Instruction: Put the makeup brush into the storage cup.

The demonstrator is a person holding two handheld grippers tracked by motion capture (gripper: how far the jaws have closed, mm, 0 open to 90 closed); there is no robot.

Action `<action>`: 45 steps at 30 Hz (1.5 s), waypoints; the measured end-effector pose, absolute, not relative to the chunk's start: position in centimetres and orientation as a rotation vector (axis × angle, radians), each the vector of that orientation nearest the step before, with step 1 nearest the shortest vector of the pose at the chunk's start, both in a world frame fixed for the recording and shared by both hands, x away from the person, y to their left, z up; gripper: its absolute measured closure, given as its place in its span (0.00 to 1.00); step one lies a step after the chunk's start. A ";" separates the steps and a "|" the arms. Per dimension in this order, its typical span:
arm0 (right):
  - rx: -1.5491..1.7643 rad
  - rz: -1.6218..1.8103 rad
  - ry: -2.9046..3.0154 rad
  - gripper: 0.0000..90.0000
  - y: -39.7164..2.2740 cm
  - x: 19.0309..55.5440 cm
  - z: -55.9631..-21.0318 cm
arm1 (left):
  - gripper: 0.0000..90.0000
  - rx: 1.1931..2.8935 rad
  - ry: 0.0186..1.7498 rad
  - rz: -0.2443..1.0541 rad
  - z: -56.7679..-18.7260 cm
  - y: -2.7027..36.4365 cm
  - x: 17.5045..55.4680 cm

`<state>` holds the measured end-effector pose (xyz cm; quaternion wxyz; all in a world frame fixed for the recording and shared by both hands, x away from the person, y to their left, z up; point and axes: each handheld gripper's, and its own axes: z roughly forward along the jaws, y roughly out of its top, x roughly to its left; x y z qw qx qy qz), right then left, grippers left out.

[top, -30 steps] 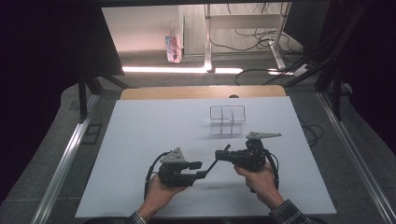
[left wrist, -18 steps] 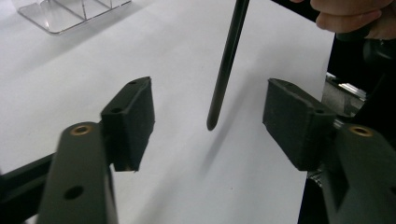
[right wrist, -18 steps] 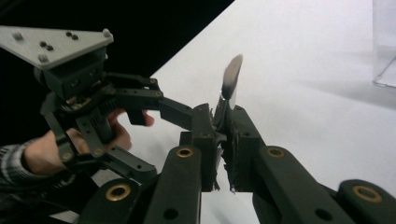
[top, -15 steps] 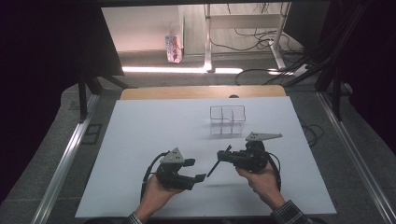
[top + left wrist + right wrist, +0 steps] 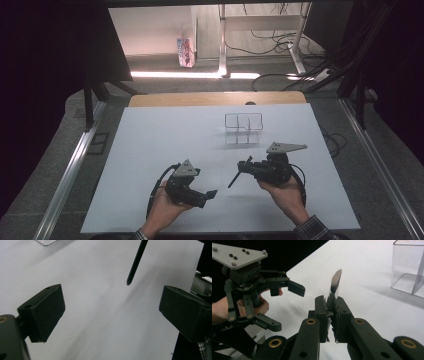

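Note:
My right gripper (image 5: 246, 168) is shut on a thin black stick-like tool (image 5: 234, 179), whose free end slants down toward the left gripper. In the right gripper view the jaws (image 5: 329, 301) pinch the tool (image 5: 336, 280), and its blurred tip pokes up past them. My left gripper (image 5: 207, 195) is held open just left of it, with nothing between its jaws. The left gripper view looks between its wide-apart jaws (image 5: 111, 307) at the tool's rounded black end (image 5: 136, 262) hanging over the white table. The right gripper view also has the open left gripper (image 5: 287, 308).
A clear plastic box with compartments (image 5: 243, 128) stands on the white tabletop (image 5: 160, 140) beyond the grippers, and its wall (image 5: 409, 267) rises at the right in the right gripper view. Dark metal rails flank the table. Cables lie on the floor behind.
The left gripper has dipped slightly toward the person's side. The right gripper and the tool have barely moved.

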<state>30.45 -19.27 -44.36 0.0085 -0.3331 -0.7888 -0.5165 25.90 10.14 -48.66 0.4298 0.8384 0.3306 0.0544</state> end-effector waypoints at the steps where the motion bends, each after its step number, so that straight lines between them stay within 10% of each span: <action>1: -1.042 -1.615 -2.472 0.93 -19.3 30.4 -44.3 | 0.07 2.093 0.830 0.137 -48.7 10.2 25.9; 45: -1.077 -1.609 -2.593 0.93 -21.7 30.5 -43.7 | 0.00 2.197 0.936 0.331 -48.9 16.4 23.9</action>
